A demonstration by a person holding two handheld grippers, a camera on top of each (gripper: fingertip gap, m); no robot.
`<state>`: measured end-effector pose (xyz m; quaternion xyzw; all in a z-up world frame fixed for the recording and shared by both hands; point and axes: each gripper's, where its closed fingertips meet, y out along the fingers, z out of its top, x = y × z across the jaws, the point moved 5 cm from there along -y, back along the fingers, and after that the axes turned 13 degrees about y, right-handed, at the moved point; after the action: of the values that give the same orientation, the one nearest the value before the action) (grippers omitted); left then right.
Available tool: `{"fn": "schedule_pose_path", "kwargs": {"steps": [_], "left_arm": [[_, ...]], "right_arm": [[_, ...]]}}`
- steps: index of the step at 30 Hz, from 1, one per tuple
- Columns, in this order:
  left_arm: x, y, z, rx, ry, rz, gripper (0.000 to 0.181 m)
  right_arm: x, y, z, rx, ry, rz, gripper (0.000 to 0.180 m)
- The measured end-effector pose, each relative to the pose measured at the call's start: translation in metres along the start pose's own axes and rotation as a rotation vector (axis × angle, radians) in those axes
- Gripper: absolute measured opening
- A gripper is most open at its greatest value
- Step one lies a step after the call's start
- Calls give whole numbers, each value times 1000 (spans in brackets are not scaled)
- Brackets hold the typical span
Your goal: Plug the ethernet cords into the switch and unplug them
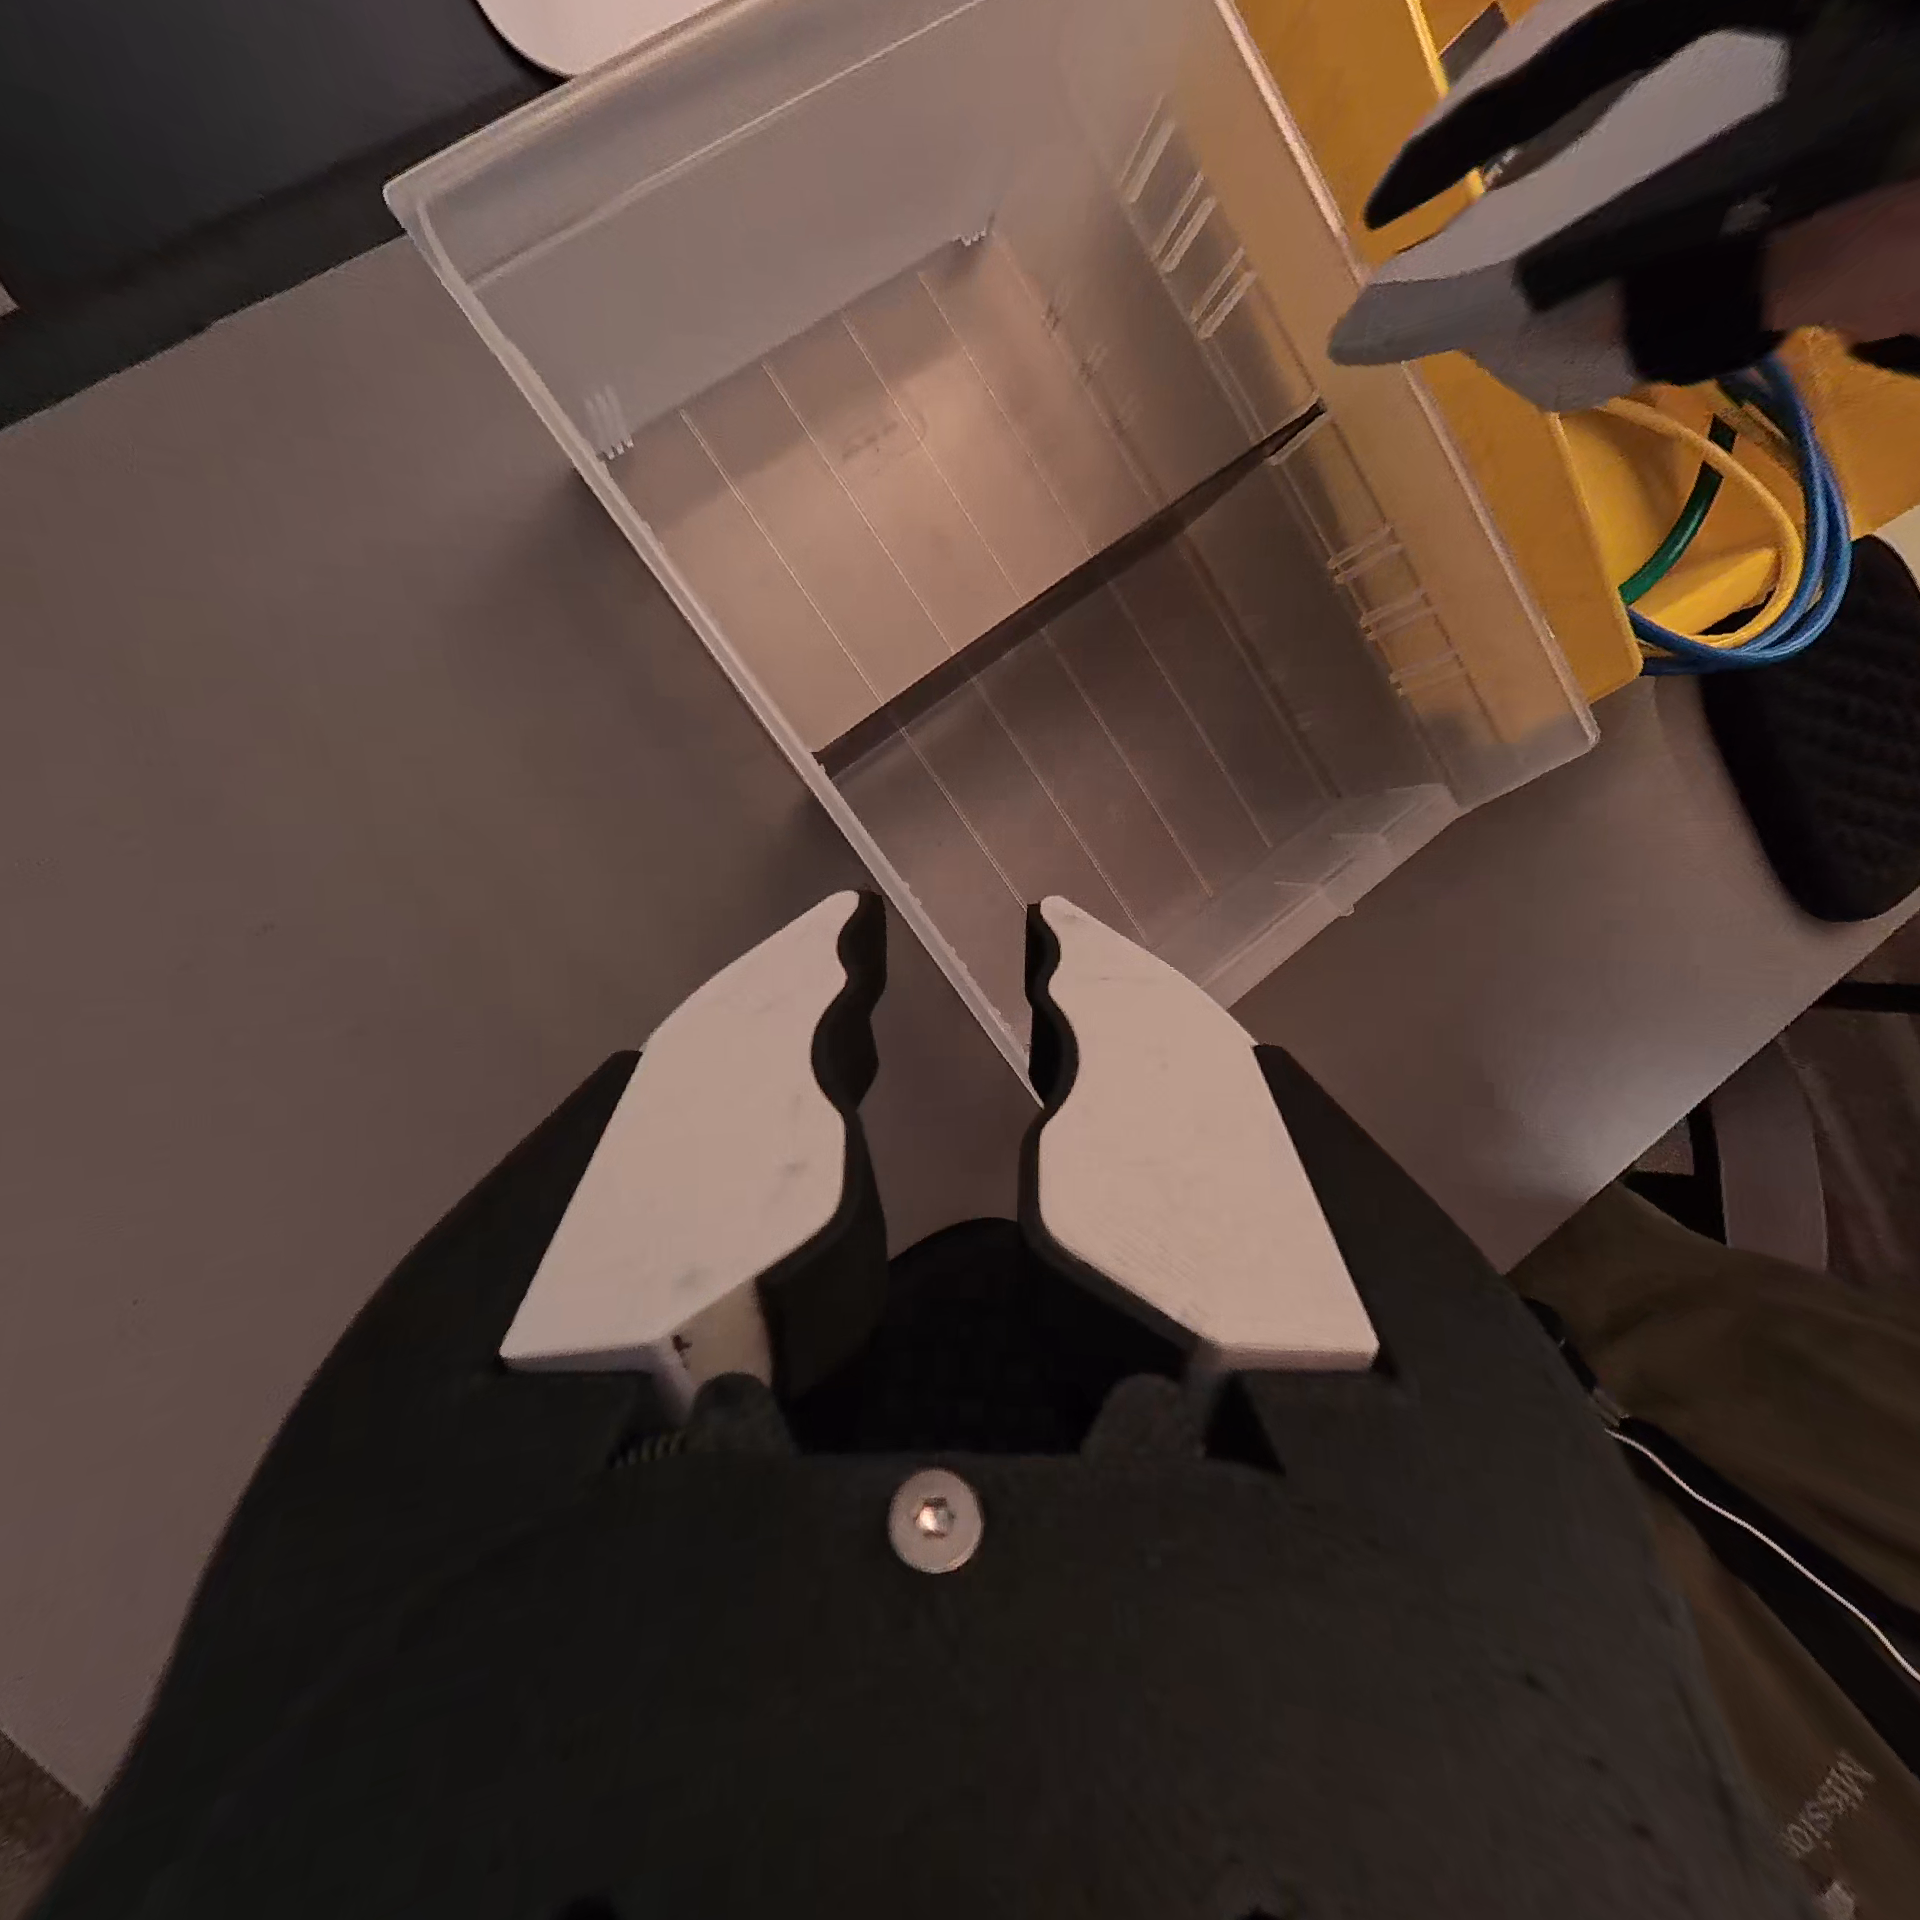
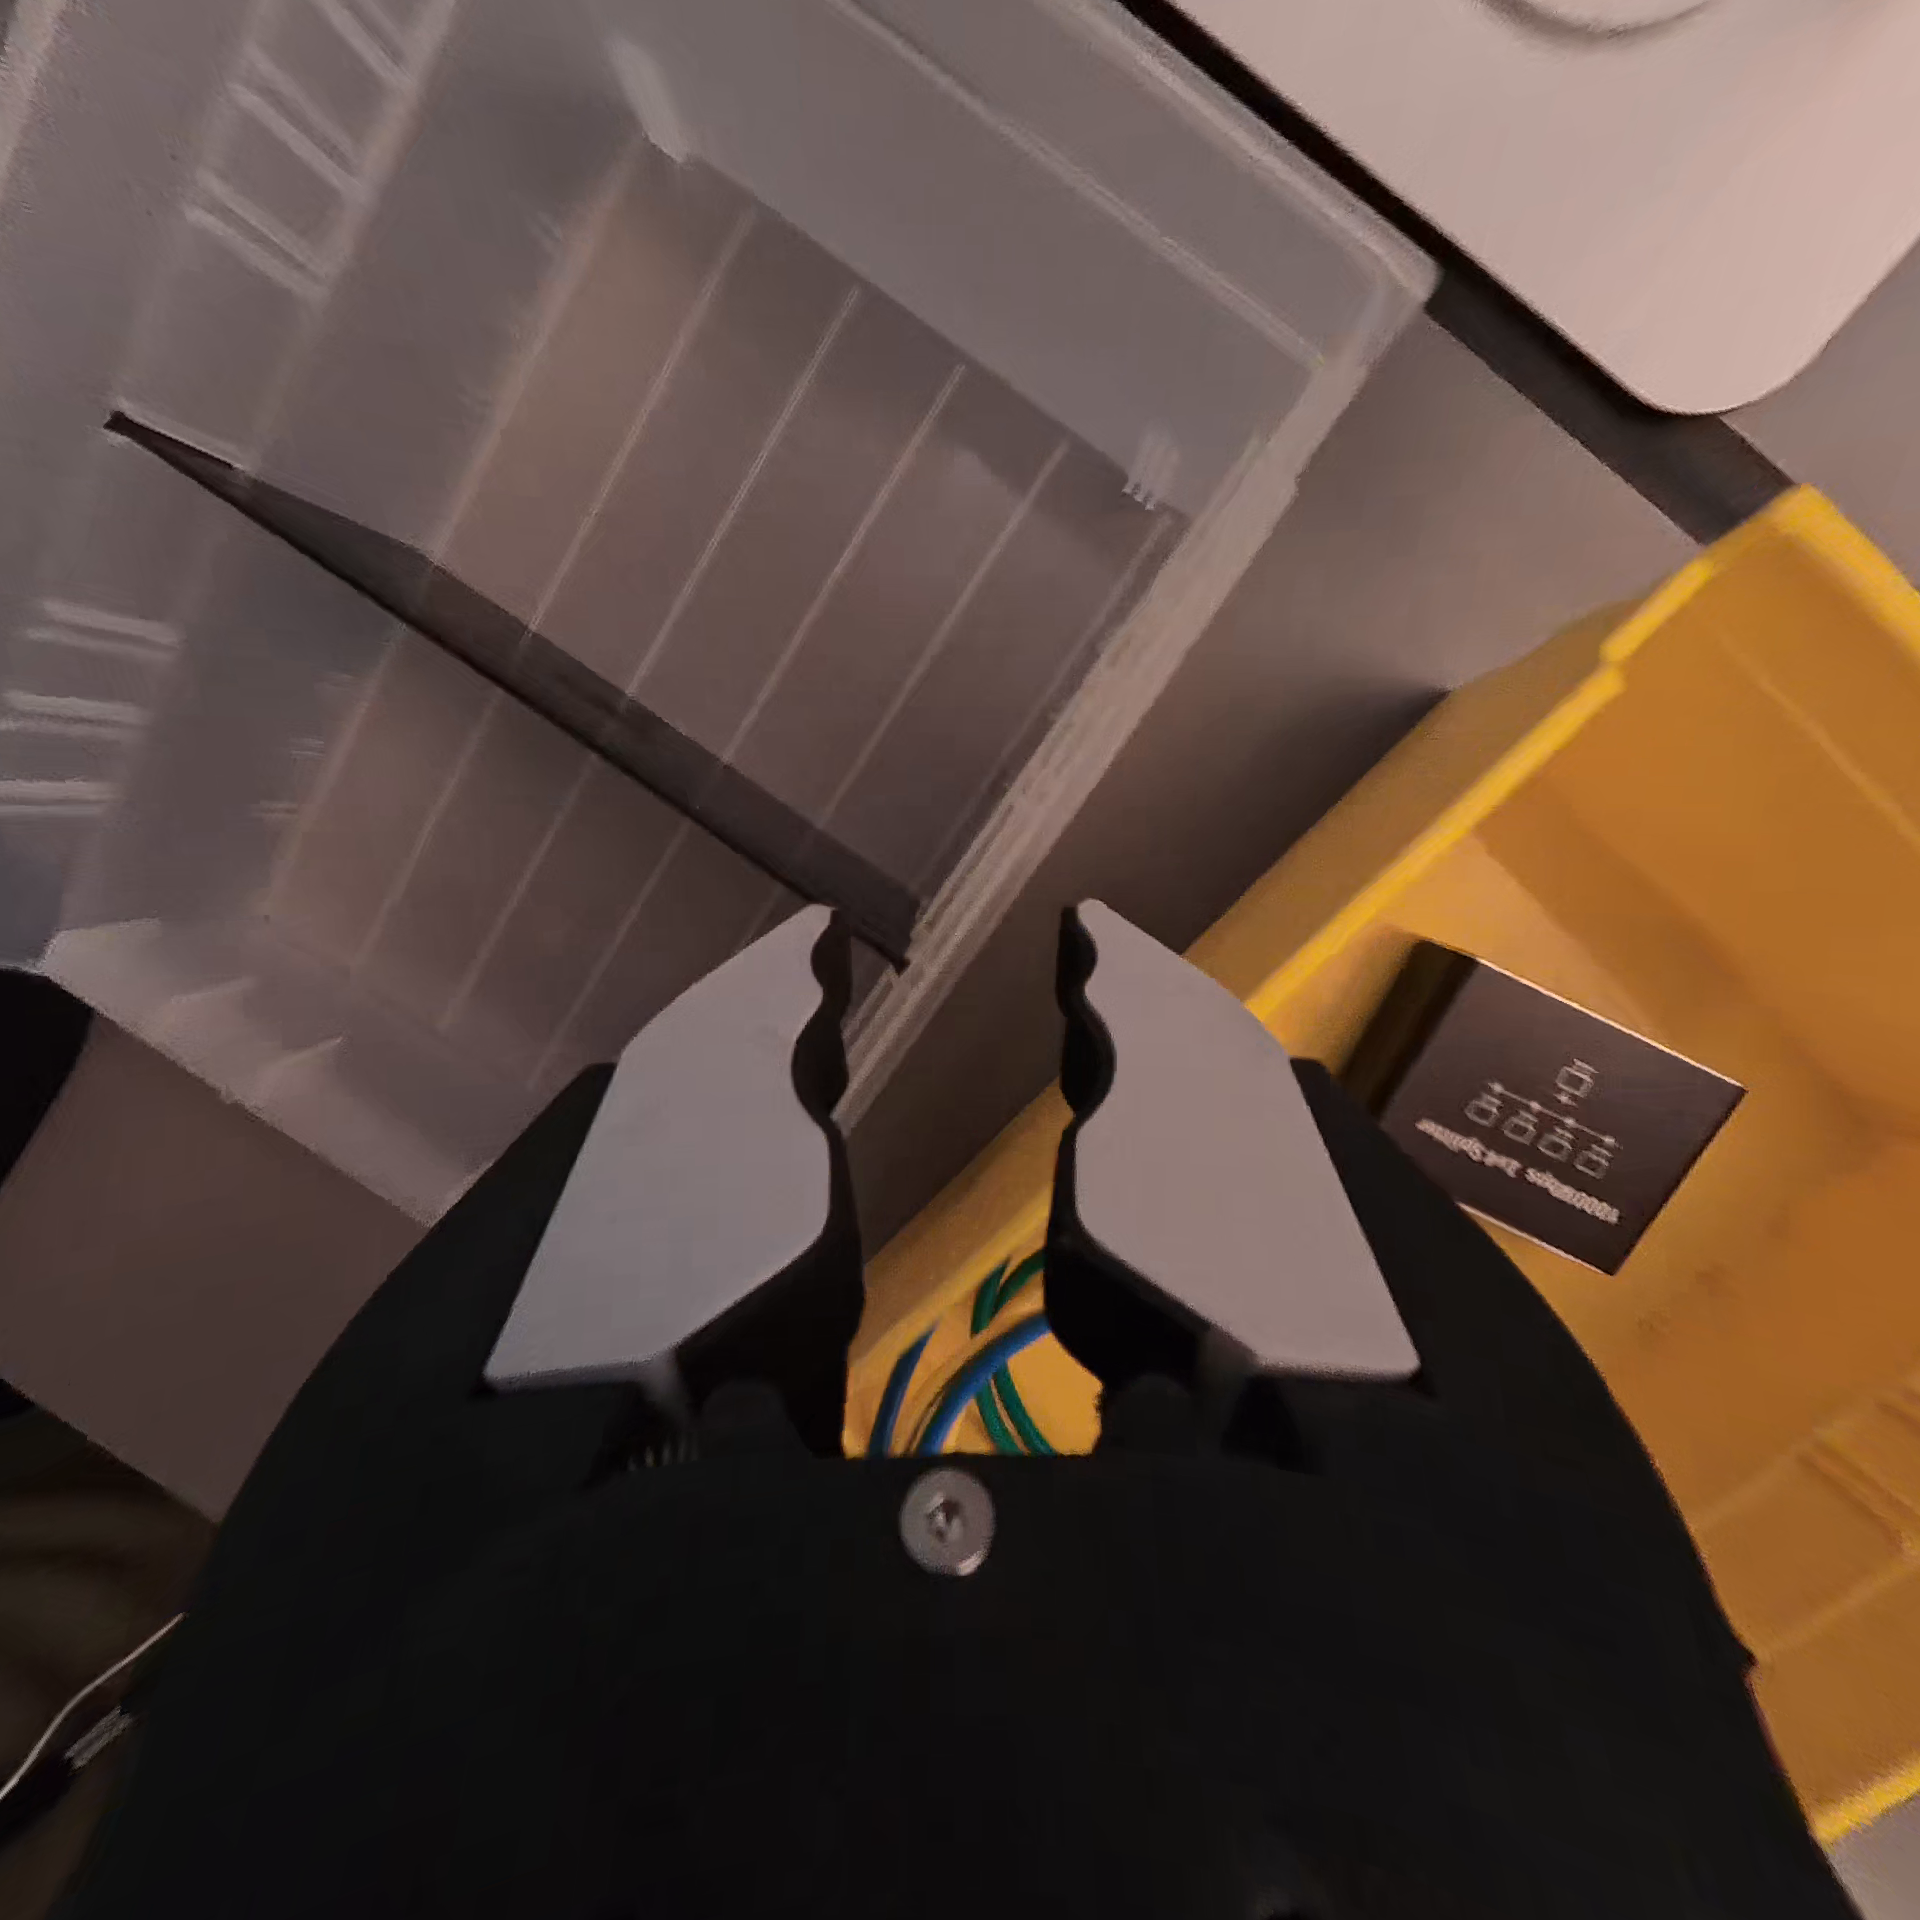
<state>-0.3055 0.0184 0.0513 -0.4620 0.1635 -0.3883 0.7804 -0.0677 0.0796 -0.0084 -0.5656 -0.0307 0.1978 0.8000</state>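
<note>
Right wrist view: the switch [image 2: 1558, 1117], a small dark metal box with a printed top, lay at 3 o'clock on the floor of the yellow bin [image 2: 1714, 852]. Ethernet cords [image 2: 977, 1361] in blue and green, coiled in the same bin at 6 o'clock, seen only through the gap between the fingers. Not plugged into the switch, as far as visible. Right gripper [image 2: 945, 935] above the bin edge, tongs spread, nothing between them. Clear plastic bin [image 2: 1226, 644] just beside the yellow one, from 9 to 12 o'clock, with a dark divider [image 2: 499, 634] across it. Blurred in places.

Left wrist view: cords [image 1: 1813, 561] at 3 o'clock, blue, yellow and green, hanging over the yellow bin [image 1: 1340, 94]. Right gripper [image 1: 1455, 270] over them at 2 o'clock, fingers apart. Clear bin [image 1: 665, 187] in the centre, on a grey table [image 1: 312, 779]. Left gripper [image 1: 954, 909] at 6 o'clock, tongs spread and empty, over the near wall of the clear bin. Dark mesh object [image 1: 1839, 769] at 3 o'clock, at the table edge.
</note>
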Motion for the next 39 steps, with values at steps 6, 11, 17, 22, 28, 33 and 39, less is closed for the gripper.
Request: {"fn": "schedule_pose_path", "kwargs": {"steps": [6, 11, 17, 22, 28, 33, 39], "left_arm": [[6, 4, 3, -16, 34, -9, 25], [14, 4, 6, -15, 79, -5, 25], [19, -2, 10, 14, 103, 22, 25], [25, -21, 16, 106, 130, 80, 25], [38, -83, 25, 433, 145, 253, 42], [60, -87, 21, 522, 144, 234, 79], [97, -1, 61, 353, 257, -51, 82]], "right_arm": [[4, 33, 13, -136, 154, -36, 33], [8, 64, 7, -288, 240, -81, 12], [-2, 59, 13, -372, 321, 5, 7], [-10, 28, 27, -443, 293, -45, 9], [-11, -56, 65, -399, 275, -2, 9], [49, -157, 65, -291, 328, 16, 8], [190, -248, -16, -174, 580, -71, 8]]}}
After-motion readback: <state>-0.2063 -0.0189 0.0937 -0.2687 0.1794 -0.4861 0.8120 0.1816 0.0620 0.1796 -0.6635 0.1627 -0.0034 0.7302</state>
